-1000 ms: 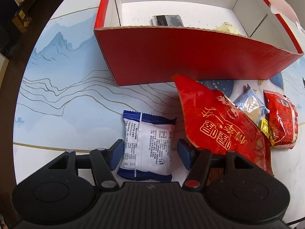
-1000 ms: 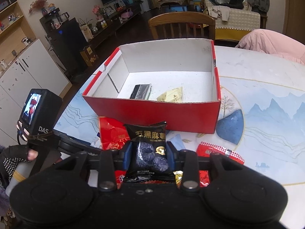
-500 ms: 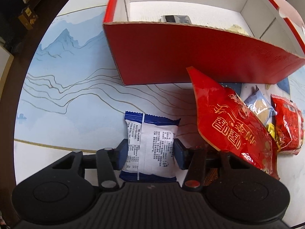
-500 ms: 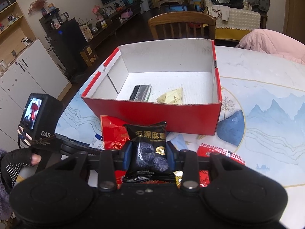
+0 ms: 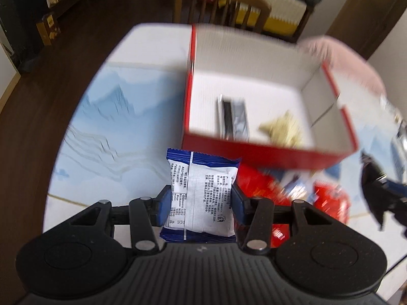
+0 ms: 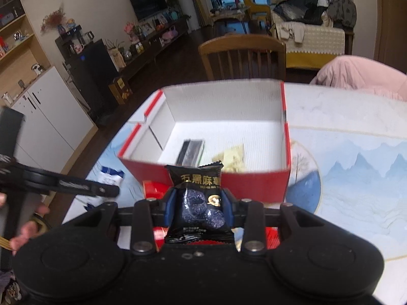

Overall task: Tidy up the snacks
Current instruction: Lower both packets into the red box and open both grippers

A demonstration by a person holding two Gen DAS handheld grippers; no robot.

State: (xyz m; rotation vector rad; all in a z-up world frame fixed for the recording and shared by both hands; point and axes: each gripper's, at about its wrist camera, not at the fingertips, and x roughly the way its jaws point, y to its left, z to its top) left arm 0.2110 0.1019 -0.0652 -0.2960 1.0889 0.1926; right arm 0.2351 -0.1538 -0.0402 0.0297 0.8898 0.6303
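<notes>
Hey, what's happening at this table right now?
A person is sorting snacks into a red cardboard box using two handheld claws. The left claw grips a blue-and-white snack packet; the right claw grips a black sesame-snack packet. Both are held short of the box, which already holds a dark packet and a pale yellow one.

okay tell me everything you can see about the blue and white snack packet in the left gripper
The blue and white snack packet is a small, puffy plastic pillow pack: white middle with dark printed text, a vertical back seam, and blue crimped ends. It stands upright, printed back to the camera, pinched at both sides by the left gripper and lifted off the table, in front of the red box. Nothing else touches it.
</notes>
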